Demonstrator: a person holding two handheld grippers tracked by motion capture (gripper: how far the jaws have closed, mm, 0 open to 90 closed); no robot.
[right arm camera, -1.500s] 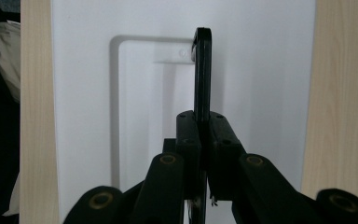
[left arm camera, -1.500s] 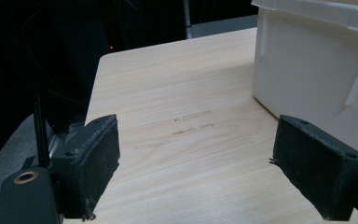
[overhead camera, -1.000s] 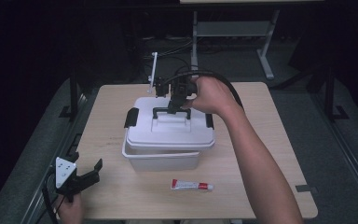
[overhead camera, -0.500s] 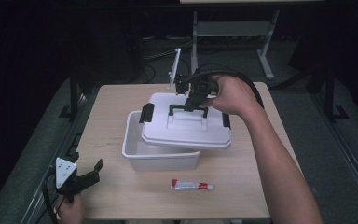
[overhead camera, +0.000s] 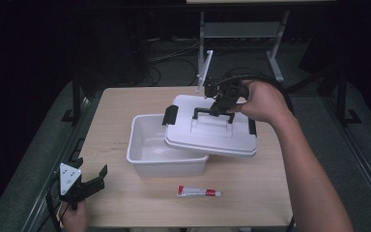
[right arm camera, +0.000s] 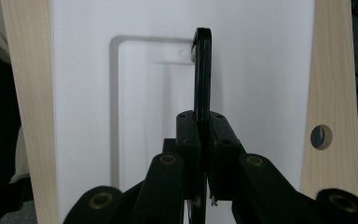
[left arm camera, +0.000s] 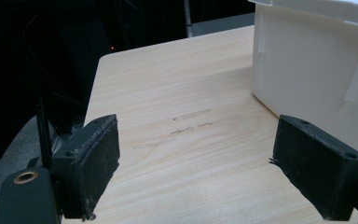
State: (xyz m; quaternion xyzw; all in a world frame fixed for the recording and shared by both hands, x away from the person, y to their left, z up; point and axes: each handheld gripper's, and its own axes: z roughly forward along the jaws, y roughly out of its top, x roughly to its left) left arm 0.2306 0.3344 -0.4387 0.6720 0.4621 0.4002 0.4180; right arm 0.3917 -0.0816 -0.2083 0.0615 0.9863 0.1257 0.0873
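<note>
We see the right gripper [overhead camera: 219,107] in the upper middle of the high view, its jaws clamped on the black handle [overhead camera: 214,113] of a white lid [overhead camera: 212,133]. In the right gripper view the handle [right arm camera: 202,65] runs straight up the centre of the frame, pinched between the two black pads [right arm camera: 188,140], with the lid [right arm camera: 261,70] spread white behind it and strips of the wooden table [right arm camera: 28,93] at the left and right edges. The lid hangs tilted, its near edge low, and covers the right part of the open white storage bin [overhead camera: 154,145]; we cannot tell whether it touches the bin's rim. The left part of the bin lies uncovered. A black latch [overhead camera: 170,115] sits at the lid's left end.

The left gripper [overhead camera: 84,183] is at the lower left of the high view, at the table's near left corner, well apart from the bin. In the left gripper view its jaws stand wide apart with nothing between them but bare tabletop [left arm camera: 186,130], and the bin's white wall [left arm camera: 307,70] takes up the upper right of that frame.

A red and white tube [overhead camera: 199,192] lies flat on the table in the lower middle of the high view, near the bin's front wall.
</note>
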